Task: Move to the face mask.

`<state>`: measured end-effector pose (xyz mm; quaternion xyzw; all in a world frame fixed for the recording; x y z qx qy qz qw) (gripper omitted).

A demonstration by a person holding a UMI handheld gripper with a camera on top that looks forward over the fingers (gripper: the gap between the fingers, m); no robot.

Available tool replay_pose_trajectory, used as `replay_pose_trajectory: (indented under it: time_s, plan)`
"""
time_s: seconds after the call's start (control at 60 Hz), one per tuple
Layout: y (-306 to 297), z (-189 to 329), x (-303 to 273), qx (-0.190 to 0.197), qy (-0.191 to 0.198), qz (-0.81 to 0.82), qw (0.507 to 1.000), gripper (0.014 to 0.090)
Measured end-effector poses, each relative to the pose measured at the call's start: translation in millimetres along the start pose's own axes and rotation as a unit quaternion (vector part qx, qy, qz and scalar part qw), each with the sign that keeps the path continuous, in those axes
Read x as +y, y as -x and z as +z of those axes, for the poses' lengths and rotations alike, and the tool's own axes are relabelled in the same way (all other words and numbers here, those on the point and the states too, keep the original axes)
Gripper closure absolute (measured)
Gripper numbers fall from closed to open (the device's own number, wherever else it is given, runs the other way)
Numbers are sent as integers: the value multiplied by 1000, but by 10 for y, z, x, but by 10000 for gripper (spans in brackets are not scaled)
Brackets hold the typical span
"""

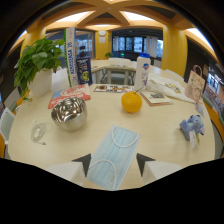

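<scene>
On the pale round surface [165, 131] we see a coiled white cable [38, 132], a shiny dimpled metal bowl [69, 113], then the pleated light-blue face mask [113, 155] lying flat between our spread claw [113, 163] tips (dark and pointed), a smooth orange [132, 101], and a fuzzy blue plush toy [193, 127].

My one camera rides my gripper [113, 164], looking forward and down over the table [160, 135], close above it

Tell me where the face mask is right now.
In the gripper view, the face mask lies flat on the table, between the open claw tips, short of the orange.
</scene>
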<state>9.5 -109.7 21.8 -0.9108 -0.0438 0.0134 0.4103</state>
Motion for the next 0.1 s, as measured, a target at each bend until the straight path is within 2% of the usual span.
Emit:
replay_pose_trajectory:
  time_s: [0.1]
  plan:
    - [18, -9, -6, -2, 2, 3, 1000, 185]
